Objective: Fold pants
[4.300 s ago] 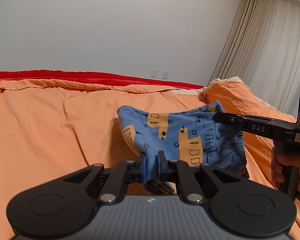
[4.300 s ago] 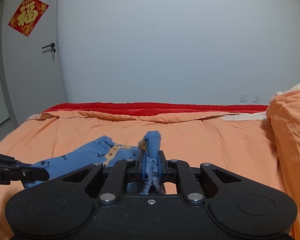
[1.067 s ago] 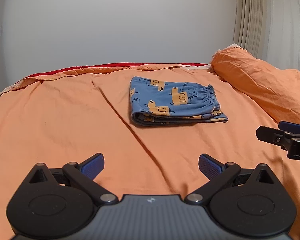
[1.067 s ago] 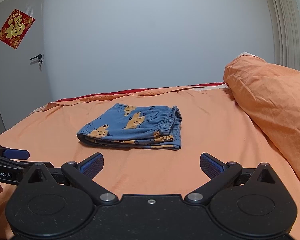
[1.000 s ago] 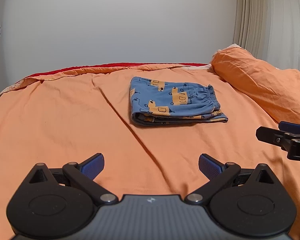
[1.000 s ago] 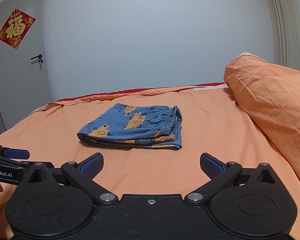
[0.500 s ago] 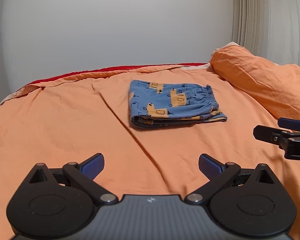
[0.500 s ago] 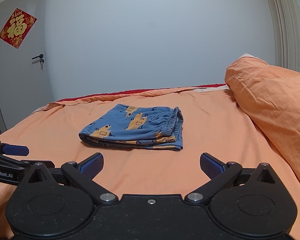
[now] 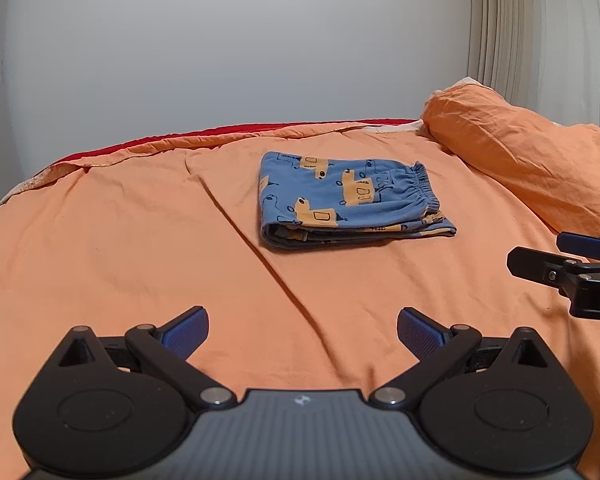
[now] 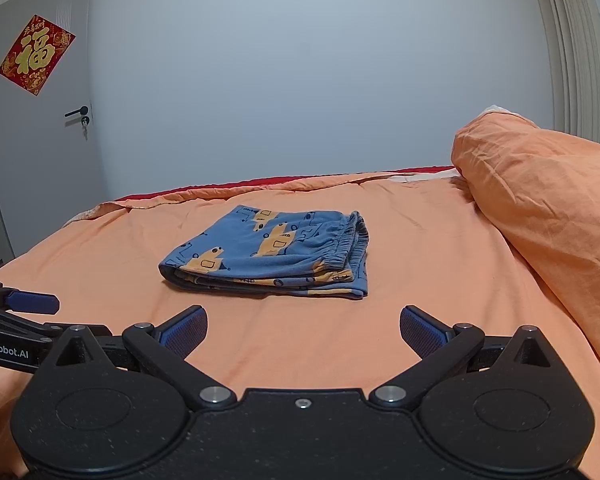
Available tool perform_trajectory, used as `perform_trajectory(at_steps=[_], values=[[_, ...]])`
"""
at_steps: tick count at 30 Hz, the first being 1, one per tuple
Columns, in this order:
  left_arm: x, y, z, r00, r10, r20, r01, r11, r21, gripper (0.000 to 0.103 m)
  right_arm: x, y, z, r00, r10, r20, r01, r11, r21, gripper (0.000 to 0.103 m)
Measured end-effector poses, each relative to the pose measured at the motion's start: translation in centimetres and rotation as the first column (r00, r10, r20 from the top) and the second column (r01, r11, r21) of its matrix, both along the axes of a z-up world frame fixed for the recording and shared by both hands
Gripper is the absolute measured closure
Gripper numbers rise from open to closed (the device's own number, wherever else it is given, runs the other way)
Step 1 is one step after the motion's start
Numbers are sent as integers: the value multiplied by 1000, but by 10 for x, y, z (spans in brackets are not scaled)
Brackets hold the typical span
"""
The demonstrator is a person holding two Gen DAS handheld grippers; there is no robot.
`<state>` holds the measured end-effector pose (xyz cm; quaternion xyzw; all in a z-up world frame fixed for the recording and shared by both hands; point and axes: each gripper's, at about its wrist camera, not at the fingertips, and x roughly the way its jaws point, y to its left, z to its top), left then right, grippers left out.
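Note:
The blue pants (image 9: 348,200) with a yellow digger print lie folded in a flat rectangle on the orange bed cover (image 9: 140,248); they also show in the right wrist view (image 10: 272,256). My left gripper (image 9: 302,330) is open and empty, held back from the pants above the cover. My right gripper (image 10: 303,330) is open and empty too, also short of the pants. The right gripper shows at the right edge of the left wrist view (image 9: 568,260). The left gripper shows at the left edge of the right wrist view (image 10: 20,312).
An orange pillow (image 10: 540,200) lies to the right of the pants. A red blanket edge (image 9: 220,134) runs along the far side of the bed. A grey door (image 10: 36,140) with a red paper sign stands at the left.
4.3 s ago both grippers were shut on the pants, holding them up. Now the pants lie folded on the bed and both grippers are open and drawn back. Hardly any motion in the last second.

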<state>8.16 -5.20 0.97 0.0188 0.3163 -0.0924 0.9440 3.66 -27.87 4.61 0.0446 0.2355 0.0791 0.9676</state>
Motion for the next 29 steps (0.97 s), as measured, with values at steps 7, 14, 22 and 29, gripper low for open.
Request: perform_trajectory(at_steps=[7,14,22,29], values=[[0,1,0,1000,7,0,-7,1000,4,0,0,1,0,1000,0,0,0,1000,0,1],[0,2,0,1000,6,0,-6,1000,-4,0,1,1,-1,1000,2,-1,-2,1000,1,1],[0,1,-1,1000,5,-2,-5,1000,0,0,1,1,-1,1000,1,-1,-1,1000,0,1],[0,0,-1,1000,5,-3,-5,1000,2,0,1,1,-1,1000,1,-2,-1,1000,0,1]])
